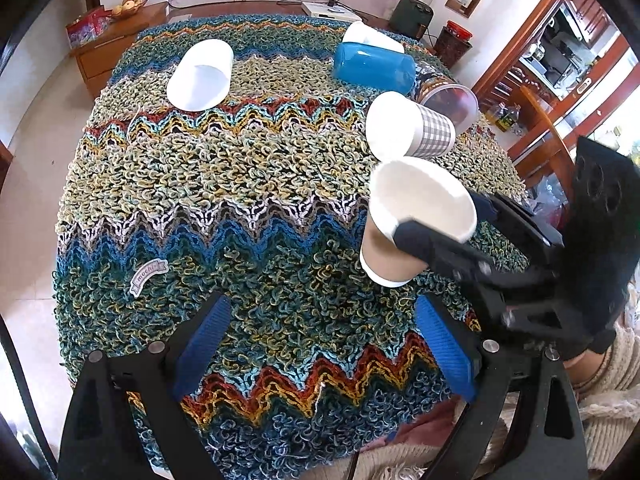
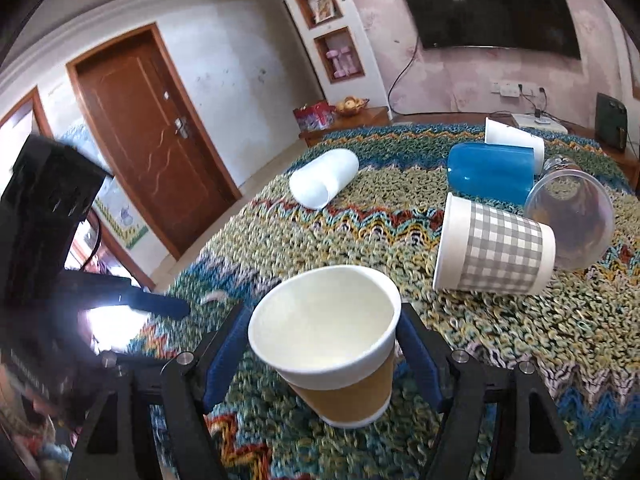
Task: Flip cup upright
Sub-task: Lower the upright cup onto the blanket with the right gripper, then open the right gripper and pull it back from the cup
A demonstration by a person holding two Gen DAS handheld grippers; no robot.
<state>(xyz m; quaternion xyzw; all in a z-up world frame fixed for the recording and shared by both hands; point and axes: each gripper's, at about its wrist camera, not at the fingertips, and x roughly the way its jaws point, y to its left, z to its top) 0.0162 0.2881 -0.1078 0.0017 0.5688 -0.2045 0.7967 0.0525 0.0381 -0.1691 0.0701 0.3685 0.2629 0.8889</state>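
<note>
A paper cup with a brown sleeve is held mouth-up, a little tilted, between the blue pads of my right gripper, which is shut on it just above the knitted cloth. The same cup shows in the left wrist view at the right, with the right gripper around it. My left gripper is open and empty over the near part of the cloth, to the left of the cup.
On the zigzag knitted cloth lie several cups on their sides: a grey checked paper cup, a clear plastic cup, a blue cup, a white cup behind it and a white cup at the far left.
</note>
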